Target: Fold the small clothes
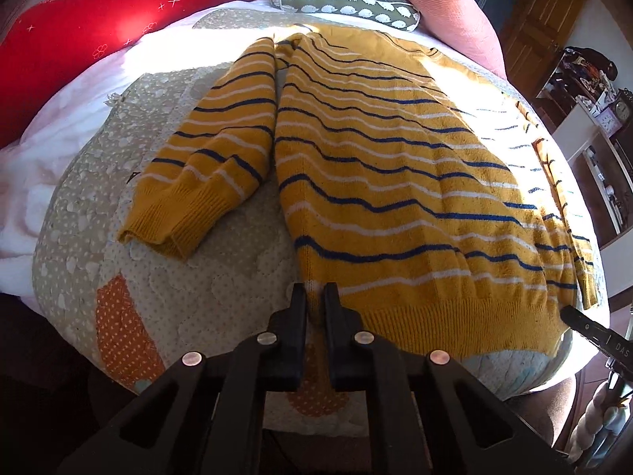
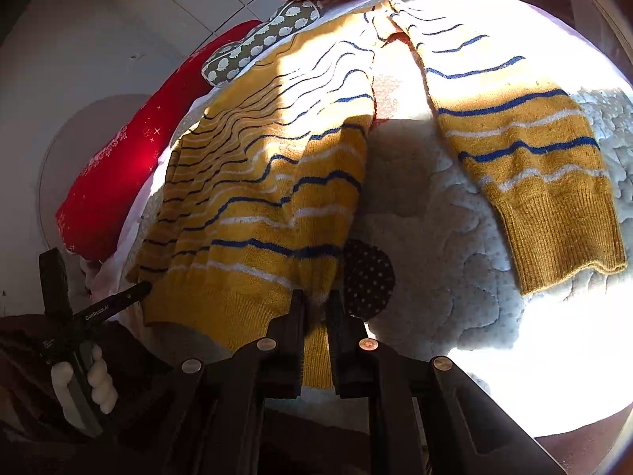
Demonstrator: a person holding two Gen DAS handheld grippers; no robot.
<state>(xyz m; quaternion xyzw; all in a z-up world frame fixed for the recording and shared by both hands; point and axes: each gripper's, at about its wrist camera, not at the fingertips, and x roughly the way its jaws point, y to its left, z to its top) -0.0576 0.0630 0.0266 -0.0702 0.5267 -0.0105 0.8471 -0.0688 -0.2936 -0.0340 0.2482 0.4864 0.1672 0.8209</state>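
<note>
A small mustard-yellow sweater (image 1: 395, 166) with blue and white stripes lies flat on a quilted bed cover, sleeves out to each side. My left gripper (image 1: 315, 297) is shut on the sweater's hem at its left bottom corner. The left sleeve (image 1: 205, 158) lies beside the body. In the right wrist view my right gripper (image 2: 316, 304) is shut on the sweater (image 2: 269, 182) at the right bottom corner of the hem. The right sleeve (image 2: 534, 166) lies apart to the right. The left gripper also shows in the right wrist view (image 2: 134, 291).
A quilted cover (image 1: 221, 269) with orange dotted patches spreads under the sweater. A red pillow (image 1: 87, 31), a green sheep-print cushion (image 1: 340, 0) and a pink pillow (image 1: 443, 12) lie at the bed's head. Shelves (image 1: 593, 118) stand at the right.
</note>
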